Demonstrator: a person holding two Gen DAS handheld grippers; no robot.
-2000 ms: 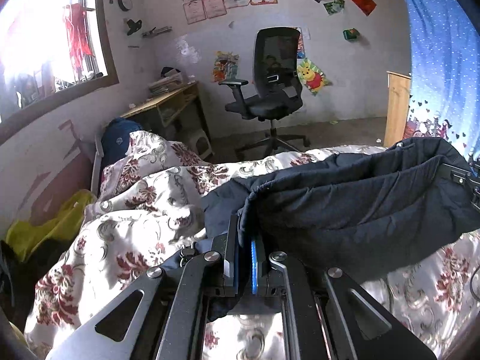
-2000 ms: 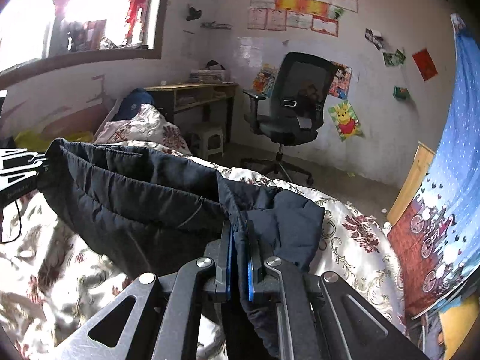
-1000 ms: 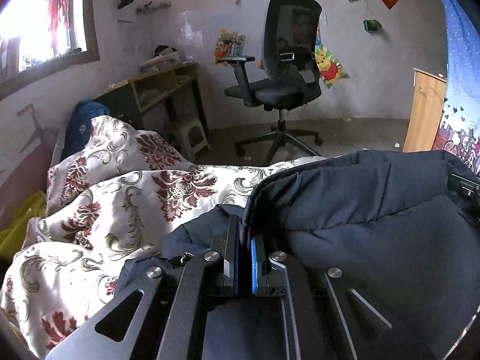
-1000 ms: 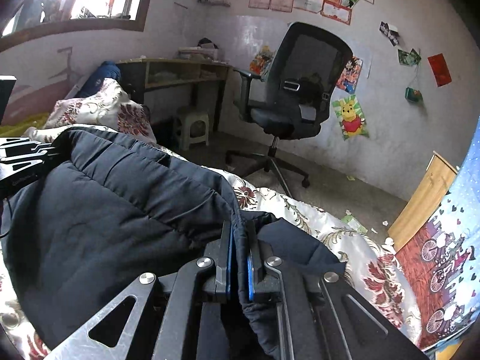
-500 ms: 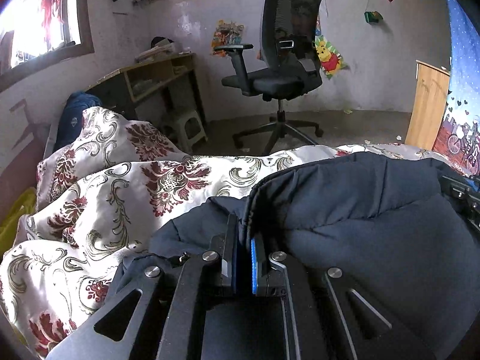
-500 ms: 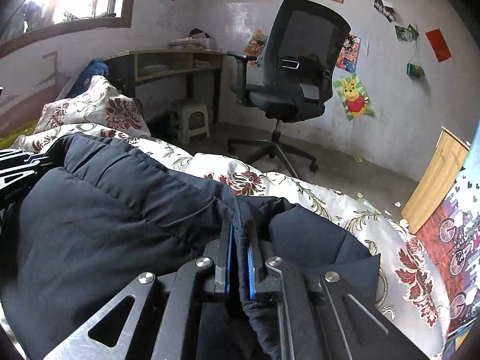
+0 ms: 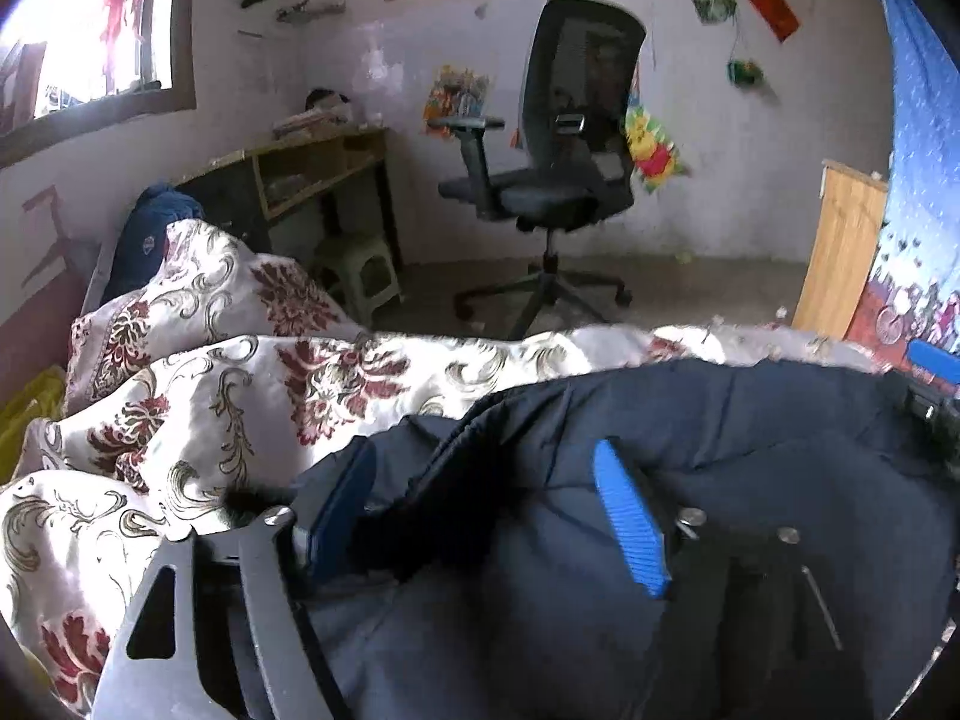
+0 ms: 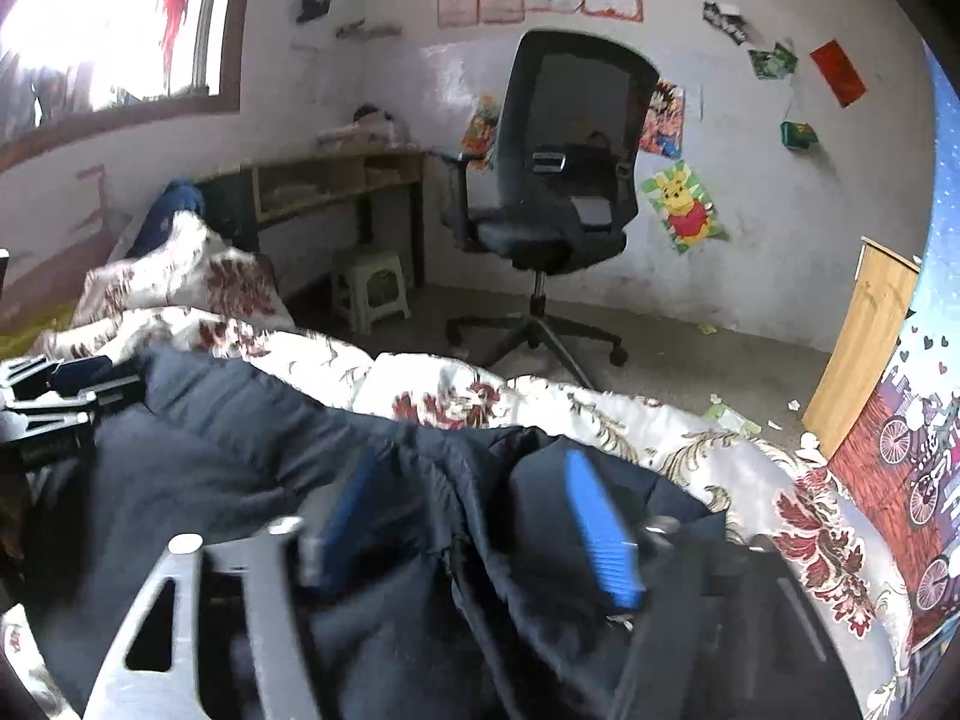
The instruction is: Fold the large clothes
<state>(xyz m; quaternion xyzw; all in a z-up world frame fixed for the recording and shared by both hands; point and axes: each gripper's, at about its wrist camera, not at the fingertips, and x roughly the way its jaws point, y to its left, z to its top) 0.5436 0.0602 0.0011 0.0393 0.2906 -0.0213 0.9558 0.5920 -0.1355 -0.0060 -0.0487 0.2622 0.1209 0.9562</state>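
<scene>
Black office chair (image 7: 564, 162) stood by the postered wall, wooden desk (image 7: 312, 165) left of it under a bright window (image 7: 78, 30), pale plastic stool (image 8: 372, 288) beside the desk, floral bedspread (image 7: 198, 396) in front, blue patterned curtain (image 8: 942, 360) at right

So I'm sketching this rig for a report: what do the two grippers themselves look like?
Both look alike. The left gripper and right gripper have black metal linkage arms with triangular cut-outs and silver screw heads. Each finger carries a ribbed bright blue pad. No cables, sleeves or markings show.
</scene>
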